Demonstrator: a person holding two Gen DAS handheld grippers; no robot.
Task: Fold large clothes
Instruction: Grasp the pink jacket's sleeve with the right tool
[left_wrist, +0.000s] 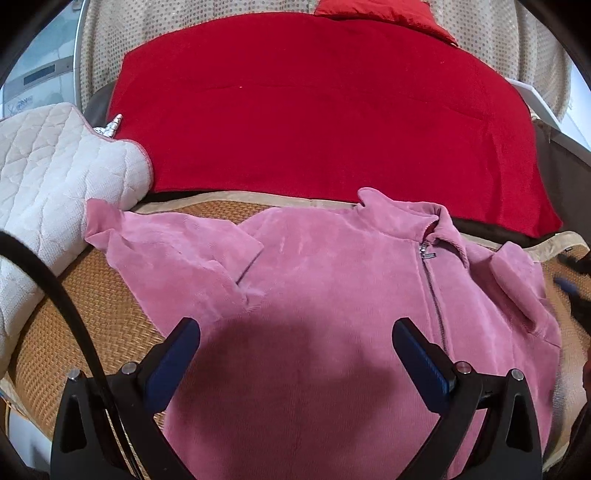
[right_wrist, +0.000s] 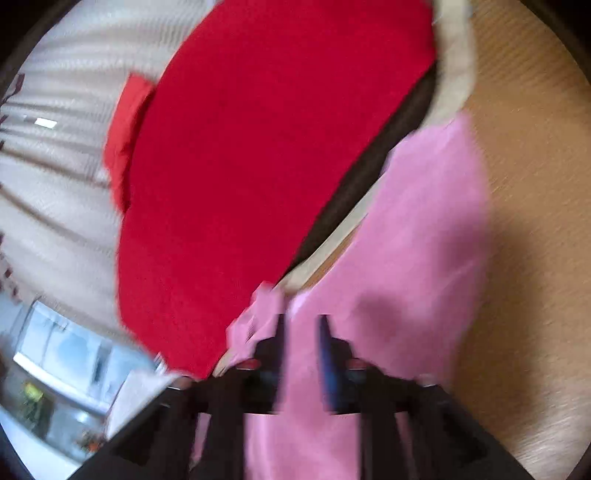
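- The pink jacket (left_wrist: 332, 295) lies front up on the woven mat (left_wrist: 110, 295), zipper (left_wrist: 430, 280) closed, just before a red blanket (left_wrist: 314, 110).
- One sleeve (left_wrist: 177, 251) is already folded across the chest; the body is not yet folded, so the task looks about half done at most.
- The left gripper (left_wrist: 295, 350) hovers wide open over the lower part.
- The right gripper (right_wrist: 301, 343) is narrow, with pink cloth between its fingers; the blur hides whether it really pinches.

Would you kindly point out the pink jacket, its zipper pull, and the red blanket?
pink jacket (left_wrist: 314, 280): left wrist view, chest panel.
zipper pull (left_wrist: 425, 252): left wrist view, metal tab.
red blanket (left_wrist: 325, 122): left wrist view, middle.
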